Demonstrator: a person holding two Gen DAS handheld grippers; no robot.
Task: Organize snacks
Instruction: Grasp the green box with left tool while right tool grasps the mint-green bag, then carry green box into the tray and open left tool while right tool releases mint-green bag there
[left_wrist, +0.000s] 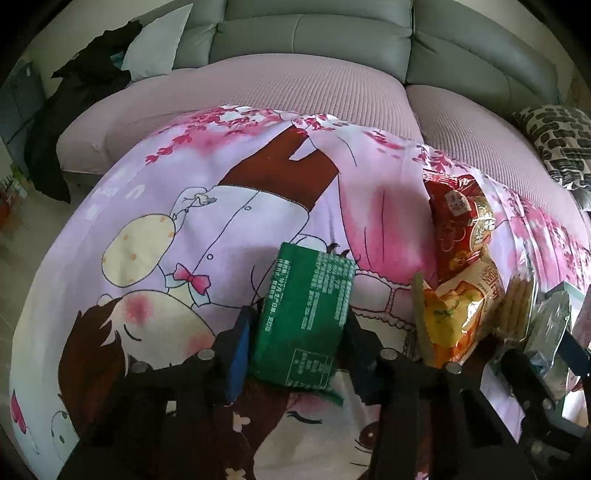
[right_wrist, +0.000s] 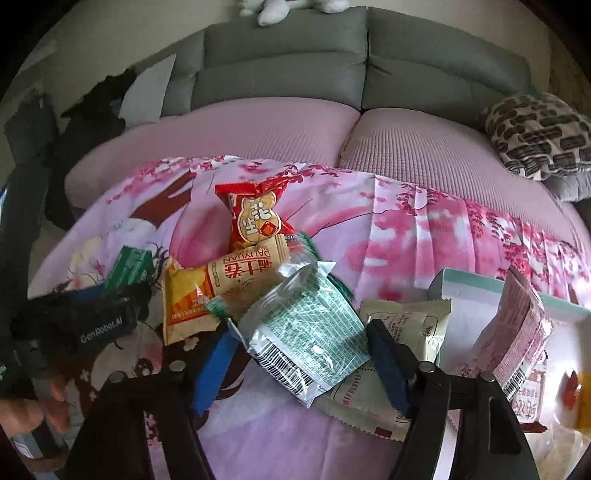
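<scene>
on a cartoon-print cloth, the left gripper clamps a green snack packet; the right gripper closes around a silver-green packet, contact unclear. both should grip mid-body and lift straight, clear of neighbouring packets.

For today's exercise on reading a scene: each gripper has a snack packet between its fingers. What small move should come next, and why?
Probably lift both packets off the cloth together. The left gripper has its pads against the green packet, and the right gripper brackets the silver-green packet. The open white box beside it looks like the likely destination.
</scene>
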